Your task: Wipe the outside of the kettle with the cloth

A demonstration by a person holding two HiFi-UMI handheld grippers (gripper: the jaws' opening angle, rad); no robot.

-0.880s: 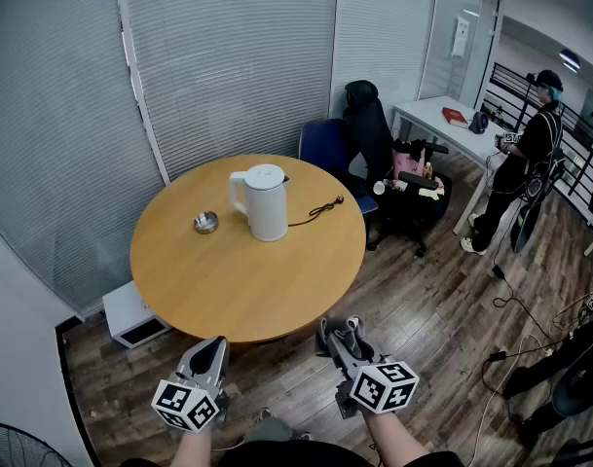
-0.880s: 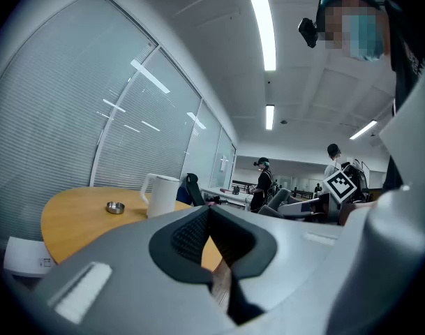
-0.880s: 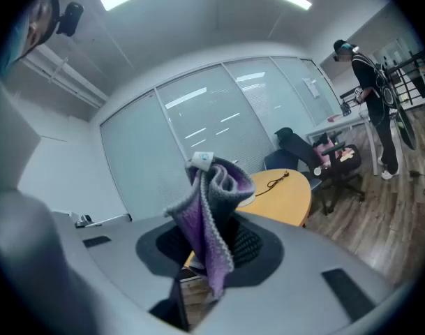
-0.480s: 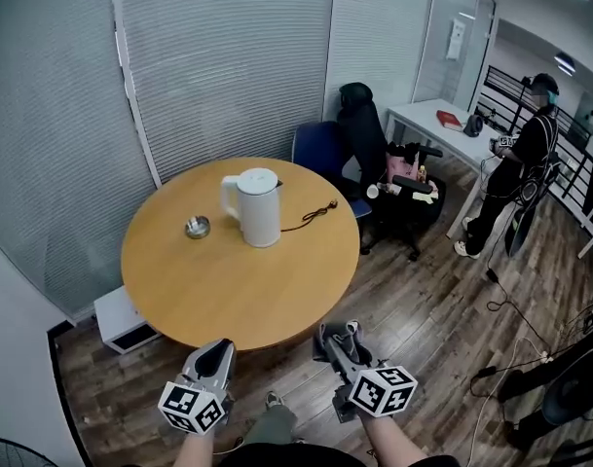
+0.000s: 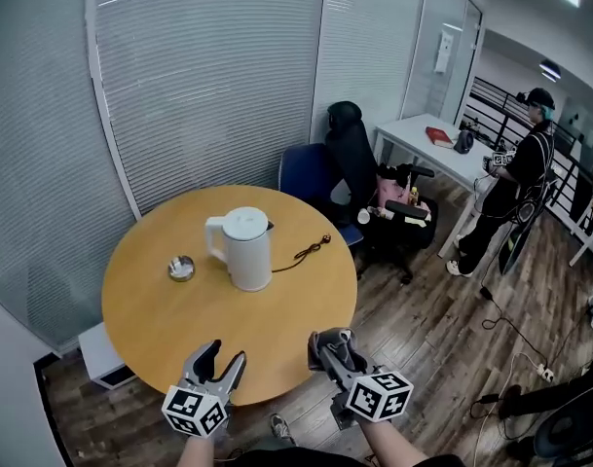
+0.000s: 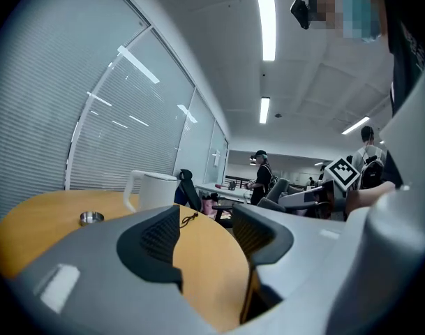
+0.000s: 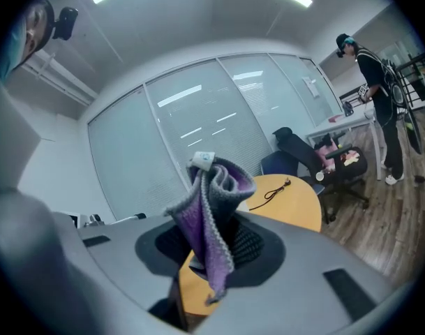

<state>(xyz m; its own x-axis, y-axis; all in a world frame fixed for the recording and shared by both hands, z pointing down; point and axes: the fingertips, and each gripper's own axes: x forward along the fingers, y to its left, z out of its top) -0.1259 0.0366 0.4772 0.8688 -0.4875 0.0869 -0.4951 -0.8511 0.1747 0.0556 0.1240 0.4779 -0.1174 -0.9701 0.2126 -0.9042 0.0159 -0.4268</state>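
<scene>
A white electric kettle (image 5: 243, 249) stands upright near the middle of the round wooden table (image 5: 169, 319), its handle to the left and a black cord (image 5: 310, 248) trailing right. It also shows in the left gripper view as the kettle (image 6: 155, 190), far beyond the jaws. My left gripper (image 5: 221, 361) is open and empty at the table's near edge. My right gripper (image 5: 327, 341) is shut on a folded purple and grey cloth (image 7: 212, 222), which sticks up between its jaws. The cloth (image 5: 331, 339) is a small bundle in the head view.
A small metal ashtray (image 5: 181, 268) lies left of the kettle. A blue chair (image 5: 306, 175) and a black office chair (image 5: 359, 168) stand behind the table. A person (image 5: 515, 183) stands by a white desk (image 5: 427, 146) at the right. Blinds cover the glass wall (image 5: 199, 86).
The view has shifted closer to the table; both grippers now reach over its near edge. The kettle and ashtray have not moved on the table.
</scene>
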